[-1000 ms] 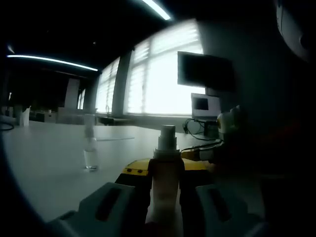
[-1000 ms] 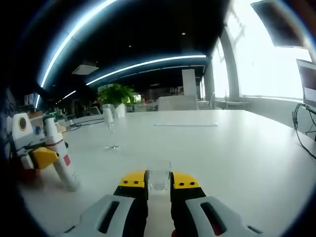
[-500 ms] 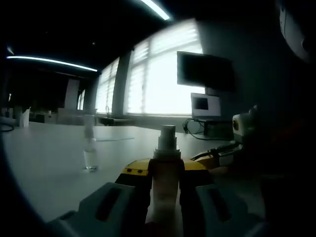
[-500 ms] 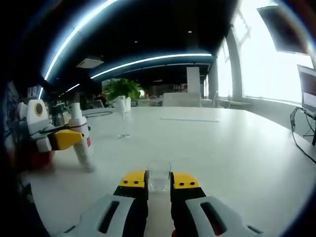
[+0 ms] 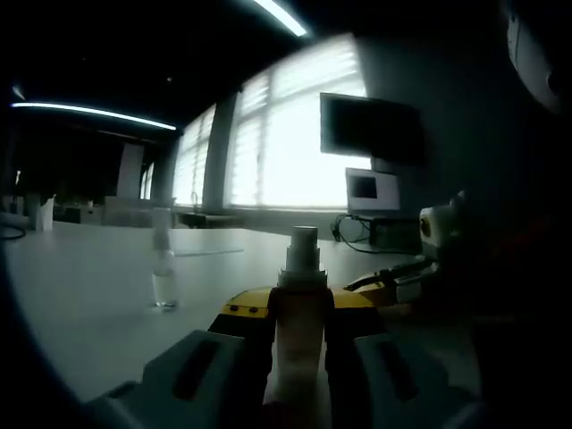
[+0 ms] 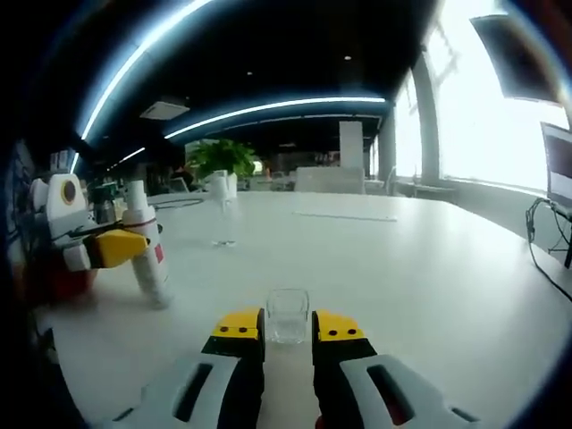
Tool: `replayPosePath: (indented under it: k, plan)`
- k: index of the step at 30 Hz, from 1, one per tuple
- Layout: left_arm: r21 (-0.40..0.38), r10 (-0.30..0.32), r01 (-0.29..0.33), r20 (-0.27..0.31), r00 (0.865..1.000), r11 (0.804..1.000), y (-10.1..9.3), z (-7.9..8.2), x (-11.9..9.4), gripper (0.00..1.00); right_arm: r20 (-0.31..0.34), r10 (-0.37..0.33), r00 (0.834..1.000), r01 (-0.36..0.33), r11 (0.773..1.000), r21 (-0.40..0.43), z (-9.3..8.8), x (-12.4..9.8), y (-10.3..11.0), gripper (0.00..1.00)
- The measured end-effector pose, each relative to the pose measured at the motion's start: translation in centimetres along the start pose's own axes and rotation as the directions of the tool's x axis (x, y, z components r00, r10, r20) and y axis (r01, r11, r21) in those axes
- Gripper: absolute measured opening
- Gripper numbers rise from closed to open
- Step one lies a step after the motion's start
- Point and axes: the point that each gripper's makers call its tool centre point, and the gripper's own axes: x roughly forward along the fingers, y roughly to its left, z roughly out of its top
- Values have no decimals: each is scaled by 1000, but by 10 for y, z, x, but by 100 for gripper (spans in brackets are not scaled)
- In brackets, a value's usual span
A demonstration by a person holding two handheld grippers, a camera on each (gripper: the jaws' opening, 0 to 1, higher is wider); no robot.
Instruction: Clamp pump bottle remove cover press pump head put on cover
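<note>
Gripping the pump bottle (image 5: pixel 299 304) upright between its jaws: left gripper (image 5: pixel 299 335), bottle base on the white table (image 5: pixel 80 304), pump head uncovered. Pinching the clear cover (image 6: pixel 288 315): right gripper (image 6: pixel 288 332), low over the table, right of the bottle.

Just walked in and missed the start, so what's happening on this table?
A person works two handheld grippers. The left gripper is clamped on the pump bottle, whose bare pump head shows. The right gripper holds the clear cover between its fingers, apart from the bottle. A second clear bottle stands farther off on the white table.
</note>
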Motion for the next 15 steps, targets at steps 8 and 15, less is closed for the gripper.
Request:
replayPosePath:
  k: [8,15]
  plan:
    - [-2,0,0,0,1000,1000,0,0,0,12,3,6,1000,-6,1000,-11,0,0,0,22]
    - [8,-4,4,0,1000,1000,-2,0,0,12,10,18,1000,-18,1000,-4,1,0,-1,22]
